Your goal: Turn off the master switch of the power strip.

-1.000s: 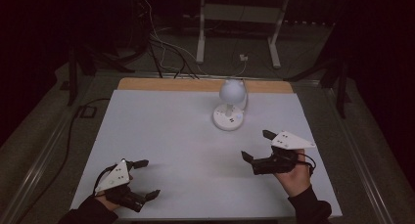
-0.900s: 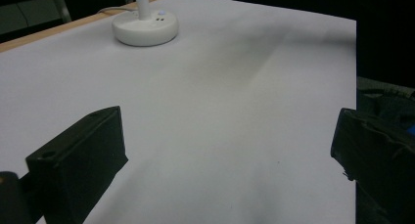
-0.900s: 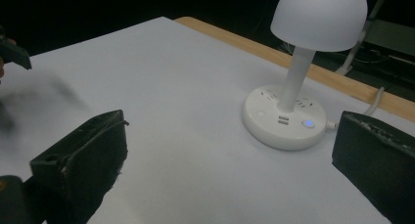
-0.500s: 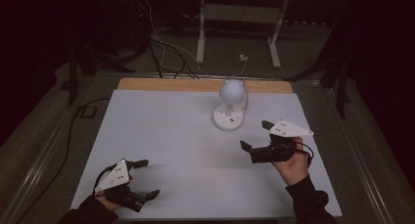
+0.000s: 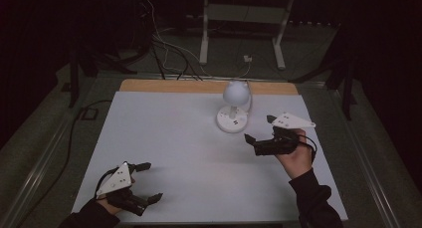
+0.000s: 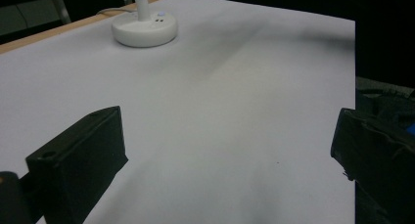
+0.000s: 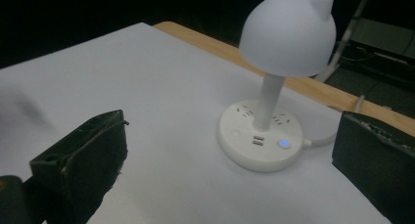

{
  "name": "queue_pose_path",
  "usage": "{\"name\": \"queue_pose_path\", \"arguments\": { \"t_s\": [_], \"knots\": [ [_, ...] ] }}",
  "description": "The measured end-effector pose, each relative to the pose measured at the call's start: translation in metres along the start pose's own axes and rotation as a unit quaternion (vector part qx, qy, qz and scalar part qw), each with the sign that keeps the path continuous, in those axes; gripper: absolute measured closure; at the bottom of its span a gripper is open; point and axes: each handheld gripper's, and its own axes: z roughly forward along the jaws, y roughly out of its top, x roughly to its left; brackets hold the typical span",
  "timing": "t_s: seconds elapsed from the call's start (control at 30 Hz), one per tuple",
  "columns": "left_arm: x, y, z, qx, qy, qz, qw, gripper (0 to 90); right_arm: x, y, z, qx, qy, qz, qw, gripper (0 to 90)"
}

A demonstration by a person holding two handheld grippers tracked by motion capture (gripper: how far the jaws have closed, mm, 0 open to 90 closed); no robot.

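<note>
Item 1, lower left of the high view: left gripper (image 5: 141,183), jaws spread, empty, over the white table (image 5: 164,138).

Item 2, right of centre: right gripper (image 5: 259,134), jaws spread, empty, just beside the lamp.

Item 3, upper centre: cat-eared lamp (image 5: 234,106), upright on a socket base (image 7: 259,138) with a lit blue button (image 7: 283,144). Likely step: press that button; approach from above, gently, clear of the stem.

Containers: none seen.
</note>
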Motion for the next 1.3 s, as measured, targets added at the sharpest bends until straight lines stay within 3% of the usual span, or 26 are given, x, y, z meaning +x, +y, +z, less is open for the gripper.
{"name": "queue_pose_path", "arguments": {
  "t_s": [0.23, 0.77, 1.07, 1.3],
  "knots": [
    [0.0, 0.0, 0.0, -0.001, 0.0, -0.003, 1.0, 0.4, -0.009, 0.001, 0.01, 0.002, -0.002, 0.011, 0.9999, 0.0],
    [0.0, 0.0, 0.0, -0.001, -0.002, -0.002, 1.0, 0.4, -0.03, -0.007, 0.055, 0.03, -0.008, 0.026, 0.9992, 0.0],
    [0.0, 0.0, 0.0, -0.001, -0.002, -0.003, 1.0, 0.4, -0.044, -0.016, 0.076, 0.038, -0.003, 0.056, 0.9977, 0.0],
    [0.0, 0.0, 0.0, 0.0, -0.002, -0.002, 1.0, 0.4, -0.049, -0.021, 0.089, 0.049, -0.011, 0.054, 0.9973, 0.0]
  ]
}}
